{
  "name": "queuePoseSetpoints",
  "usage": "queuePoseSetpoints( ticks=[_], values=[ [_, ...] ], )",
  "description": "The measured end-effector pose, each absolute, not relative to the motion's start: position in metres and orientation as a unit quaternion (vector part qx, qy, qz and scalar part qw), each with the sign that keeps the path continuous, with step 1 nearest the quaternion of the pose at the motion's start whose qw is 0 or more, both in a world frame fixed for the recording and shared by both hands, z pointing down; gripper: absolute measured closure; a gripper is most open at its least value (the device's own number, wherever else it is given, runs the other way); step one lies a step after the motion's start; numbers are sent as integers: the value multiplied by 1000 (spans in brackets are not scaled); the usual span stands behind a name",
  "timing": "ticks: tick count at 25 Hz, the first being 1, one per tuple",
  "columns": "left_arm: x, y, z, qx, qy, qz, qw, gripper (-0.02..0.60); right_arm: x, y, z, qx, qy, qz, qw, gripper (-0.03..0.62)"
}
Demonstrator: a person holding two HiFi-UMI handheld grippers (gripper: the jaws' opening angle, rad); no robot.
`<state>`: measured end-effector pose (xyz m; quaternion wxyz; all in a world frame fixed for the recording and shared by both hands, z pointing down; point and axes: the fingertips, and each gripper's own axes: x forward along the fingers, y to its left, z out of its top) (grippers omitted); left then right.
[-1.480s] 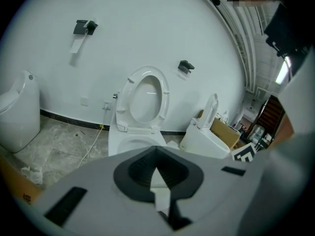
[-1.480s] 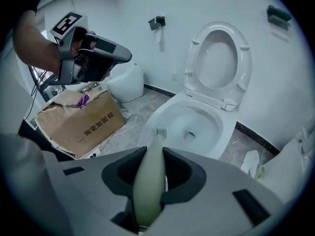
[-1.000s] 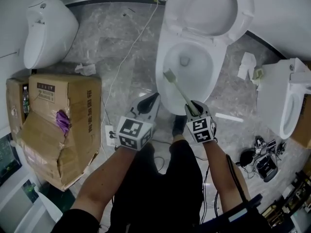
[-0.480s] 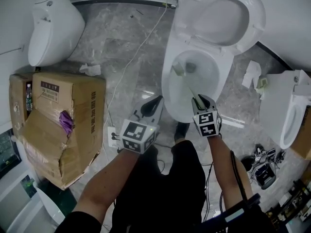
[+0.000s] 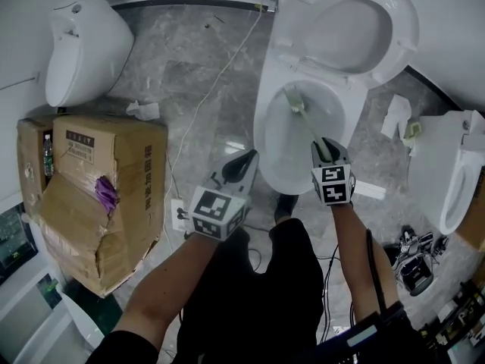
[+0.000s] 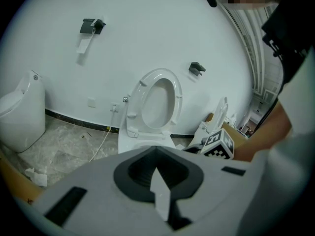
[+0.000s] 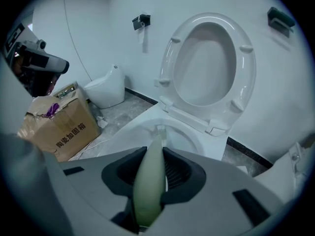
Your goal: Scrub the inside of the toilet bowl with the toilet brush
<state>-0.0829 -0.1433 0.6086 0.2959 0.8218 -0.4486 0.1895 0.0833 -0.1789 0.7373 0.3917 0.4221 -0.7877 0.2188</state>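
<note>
Clamping toilet brush (image 5: 307, 121), right claw (image 5: 323, 145); bristles ahead inside toilet bowl (image 5: 265, 139).

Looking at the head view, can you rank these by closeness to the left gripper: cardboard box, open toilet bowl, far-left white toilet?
1. Toilet bowl, just right of the left gripper.
2. Cardboard box, to its left.
3. White toilet, far upper left.
</note>
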Motion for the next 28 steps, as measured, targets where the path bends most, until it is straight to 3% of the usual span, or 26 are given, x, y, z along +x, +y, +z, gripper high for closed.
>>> queuePoseSetpoints(
  ticks=[11, 28],
  values=[
    [-60, -138, 612, 832, -425, 197, 296, 574, 104, -170, 746, 441, -770, 241, 393, 490],
    [-43, -139, 639, 837, -410, 209, 297, 574, 138, -155, 798, 443, -726, 259, 458, 490]
  ],
)
